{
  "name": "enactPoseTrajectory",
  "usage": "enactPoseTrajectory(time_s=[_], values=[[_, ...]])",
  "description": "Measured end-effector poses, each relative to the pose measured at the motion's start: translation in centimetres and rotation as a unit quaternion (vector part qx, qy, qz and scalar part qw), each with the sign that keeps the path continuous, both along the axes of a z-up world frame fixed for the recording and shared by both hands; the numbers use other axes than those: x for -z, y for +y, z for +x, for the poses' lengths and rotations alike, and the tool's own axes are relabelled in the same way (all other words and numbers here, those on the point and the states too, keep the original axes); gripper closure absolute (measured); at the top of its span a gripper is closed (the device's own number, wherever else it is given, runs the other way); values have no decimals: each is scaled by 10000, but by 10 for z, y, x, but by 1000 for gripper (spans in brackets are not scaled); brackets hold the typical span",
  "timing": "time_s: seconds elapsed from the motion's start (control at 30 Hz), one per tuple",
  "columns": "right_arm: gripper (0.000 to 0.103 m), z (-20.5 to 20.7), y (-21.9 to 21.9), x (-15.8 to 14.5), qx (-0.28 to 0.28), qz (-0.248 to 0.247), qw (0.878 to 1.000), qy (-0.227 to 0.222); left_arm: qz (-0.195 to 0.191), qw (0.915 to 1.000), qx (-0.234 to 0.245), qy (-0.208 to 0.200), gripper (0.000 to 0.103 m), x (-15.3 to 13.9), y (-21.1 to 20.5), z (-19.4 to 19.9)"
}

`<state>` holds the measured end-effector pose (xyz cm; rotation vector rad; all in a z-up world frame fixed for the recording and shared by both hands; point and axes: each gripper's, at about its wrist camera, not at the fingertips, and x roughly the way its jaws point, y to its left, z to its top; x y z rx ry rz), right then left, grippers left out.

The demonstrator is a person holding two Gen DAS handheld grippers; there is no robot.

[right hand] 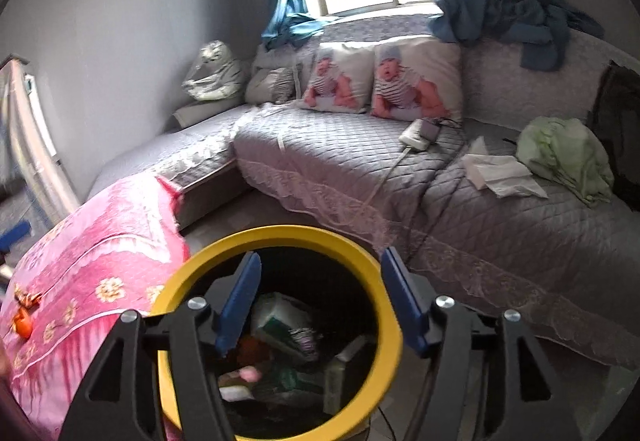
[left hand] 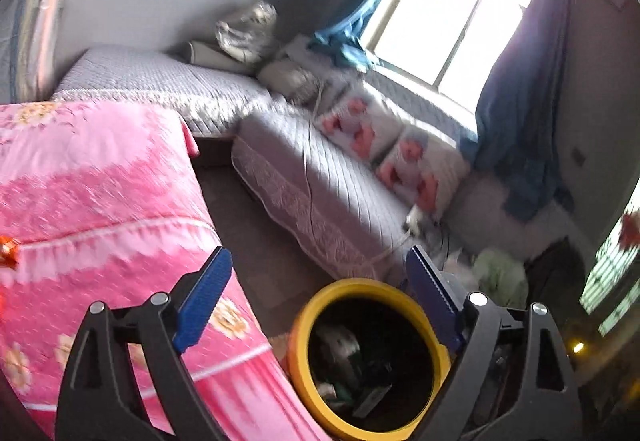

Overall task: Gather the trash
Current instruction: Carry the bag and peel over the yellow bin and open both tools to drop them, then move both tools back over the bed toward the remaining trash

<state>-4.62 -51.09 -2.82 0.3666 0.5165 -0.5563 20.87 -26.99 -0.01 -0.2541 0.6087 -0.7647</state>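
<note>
The right claw hangs spread and empty right over the yellow-rimmed bin (already holding several wrappers), the left claw likewise released, while crumpled tissues ahead on the sofa seemingly remain uncollected.

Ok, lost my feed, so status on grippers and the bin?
Left gripper open, empty. Right gripper open, empty, over the bin. Bin holds trash. Tissues on the sofa. Nothing blocking.
</note>
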Motion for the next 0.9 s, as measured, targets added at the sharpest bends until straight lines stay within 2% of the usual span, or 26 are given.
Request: enactPoseTrajectory(time_s=[0.23, 0.33, 0.43, 0.53, 0.67, 0.77, 0.8, 0.87, 0.9], values=[[40, 34, 52, -20, -875, -369, 9954, -103, -361, 9971, -636, -227, 14, -56, 102, 14], [39, 53, 87, -30, -1469, -615, 9871, -167, -331, 9926, -1086, -424, 14, -74, 156, 16], [38, 76, 133, -41, -2191, -934, 9711, -147, -115, 9832, -1682, -707, 13, -84, 212, 11], [35, 101, 184, -49, -3089, -1214, 9433, -87, 106, 9721, -2220, -749, 13, -81, 268, 5], [35, 141, 261, -59, -4305, -1528, 8895, -42, 124, 9612, -2720, -451, 13, -65, 336, -6], [35, 189, 313, -65, -5023, -1269, 8553, 92, 140, 9496, -3109, -367, 13, -50, 377, -20], [35, 198, 327, -65, -5138, -1203, 8493, 134, 157, 9474, -3179, -347, 13, -45, 387, -22], [35, 234, 369, -64, -5478, -1092, 8288, 339, 297, 9452, -3238, -296, 12, -31, 402, -27], [35, 252, 389, -62, -5594, -1052, 8208, 473, 528, 9461, -3187, -210, 12, -18, 406, -27]])
